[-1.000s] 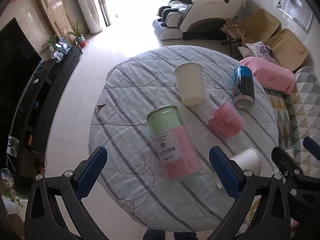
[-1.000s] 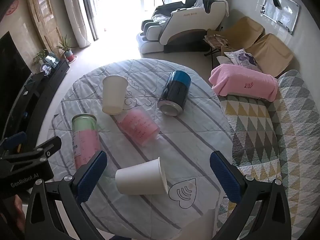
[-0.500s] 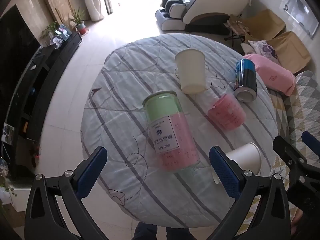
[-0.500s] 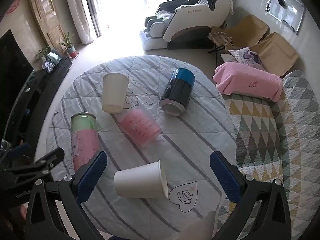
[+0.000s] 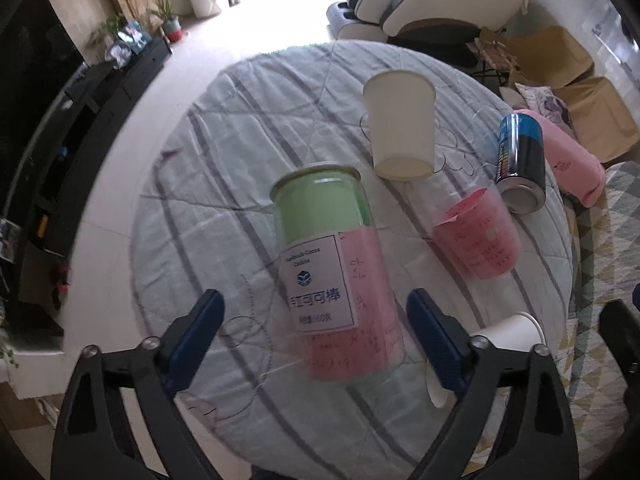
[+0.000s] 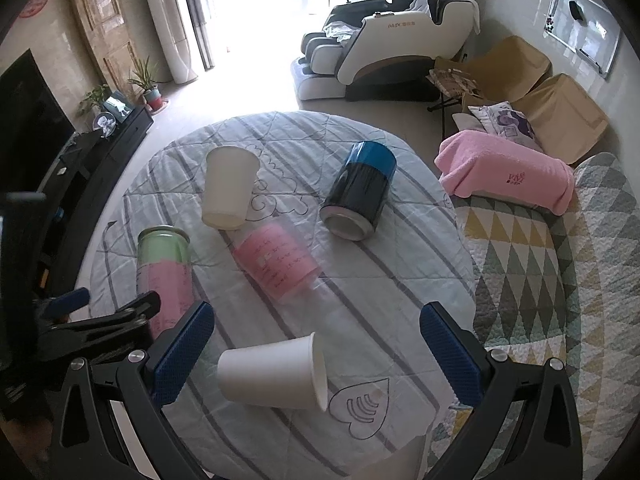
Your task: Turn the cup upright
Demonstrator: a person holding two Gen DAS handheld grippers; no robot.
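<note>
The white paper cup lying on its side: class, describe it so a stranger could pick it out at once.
Find the round table under its striped quilt, then its near edge between the right claw's blue pads. The white paper cup lies there beside a drawn heart. Unlike the other white cup, it lies on its side, mouth facing right.

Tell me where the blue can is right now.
The blue can lies on its side at the table's far right in both views, beside the pink towel and beyond the clear pink cup.
</note>
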